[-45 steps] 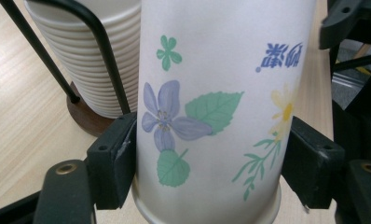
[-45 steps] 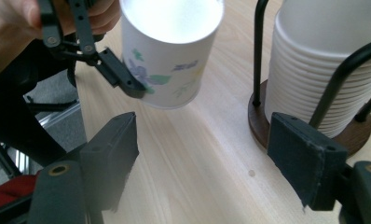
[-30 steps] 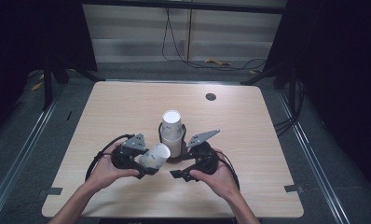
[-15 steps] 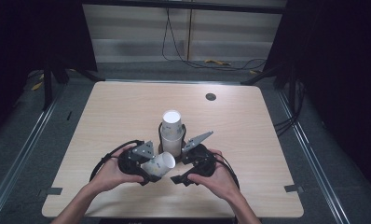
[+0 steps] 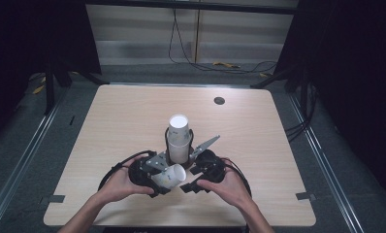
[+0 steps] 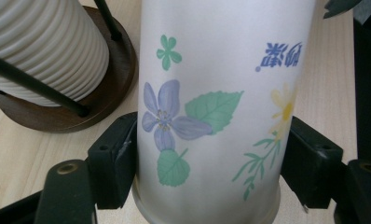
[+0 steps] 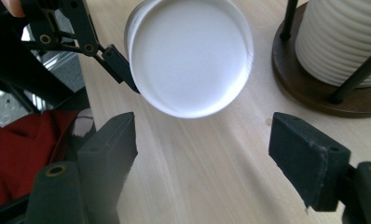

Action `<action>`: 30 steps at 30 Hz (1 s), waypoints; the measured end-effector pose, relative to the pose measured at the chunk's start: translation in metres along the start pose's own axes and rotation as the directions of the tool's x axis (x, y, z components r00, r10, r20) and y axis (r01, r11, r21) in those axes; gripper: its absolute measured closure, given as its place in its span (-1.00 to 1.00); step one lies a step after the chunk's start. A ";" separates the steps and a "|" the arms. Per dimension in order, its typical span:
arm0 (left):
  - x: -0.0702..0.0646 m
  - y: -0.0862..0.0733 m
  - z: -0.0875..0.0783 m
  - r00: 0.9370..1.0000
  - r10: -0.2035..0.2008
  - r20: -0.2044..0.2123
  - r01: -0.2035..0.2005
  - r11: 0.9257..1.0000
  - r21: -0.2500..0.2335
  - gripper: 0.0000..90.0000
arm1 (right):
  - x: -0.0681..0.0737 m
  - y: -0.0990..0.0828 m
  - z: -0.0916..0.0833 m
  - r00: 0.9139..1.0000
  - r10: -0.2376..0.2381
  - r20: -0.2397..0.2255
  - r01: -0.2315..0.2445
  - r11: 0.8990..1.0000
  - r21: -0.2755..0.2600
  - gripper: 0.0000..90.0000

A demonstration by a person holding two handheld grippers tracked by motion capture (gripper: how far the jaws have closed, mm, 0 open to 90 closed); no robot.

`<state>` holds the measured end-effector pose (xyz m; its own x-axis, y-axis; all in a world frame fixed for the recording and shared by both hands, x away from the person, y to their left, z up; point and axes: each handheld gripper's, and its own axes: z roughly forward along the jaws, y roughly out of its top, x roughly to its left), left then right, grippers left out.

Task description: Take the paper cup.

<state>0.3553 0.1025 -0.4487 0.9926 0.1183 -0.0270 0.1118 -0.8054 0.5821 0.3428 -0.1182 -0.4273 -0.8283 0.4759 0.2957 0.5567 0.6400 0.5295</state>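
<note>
Change: the left gripper (image 5: 158,175) with its paper cup (image 5: 170,175) has moved toward the right gripper (image 5: 195,180); the cup's base now faces the right jaws.
Left fingers: clenched on the flowered paper cup (image 6: 211,107), 1 pad on each side.
Right fingers: jaws have just been closing; nothing between them, the cup's base (image 7: 189,55) lies ahead of the pads.
Cup place: held lying on its side, just in front of the cup stack (image 5: 178,137) in its holder (image 6: 67,100).
Edges: both grippers work near the front edge of the table (image 5: 123,121).
Free room: wide bare wood behind and beside the stack.
</note>
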 end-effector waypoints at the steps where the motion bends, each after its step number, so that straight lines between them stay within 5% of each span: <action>1: -0.001 0.002 0.000 1.000 0.003 -0.006 -0.003 1.000 0.004 -0.38 | 0.000 0.000 0.000 1.000 -0.005 -0.004 0.005 1.000 0.005 -0.47; 12: -0.005 0.010 0.001 0.998 0.053 -0.024 -0.051 0.996 0.067 -0.38 | -0.002 0.004 0.003 1.000 -0.003 -0.010 0.004 0.998 0.067 -0.61; 21: -0.008 0.015 0.006 0.996 0.086 -0.029 -0.082 0.990 0.119 -0.37 | -0.005 0.011 0.009 0.998 0.031 -0.057 -0.024 0.993 0.117 -0.51; 30: -0.014 0.018 0.010 0.993 0.115 -0.030 -0.110 0.985 0.135 -0.37 | -0.006 0.023 0.016 0.995 0.016 -0.097 0.000 0.986 0.166 -0.43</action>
<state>0.3442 0.0810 -0.4459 0.9970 0.0421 0.0647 0.0071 -0.8844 0.4666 0.3610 -0.0967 -0.4298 -0.8214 0.4254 0.3799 0.5592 0.7315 0.3901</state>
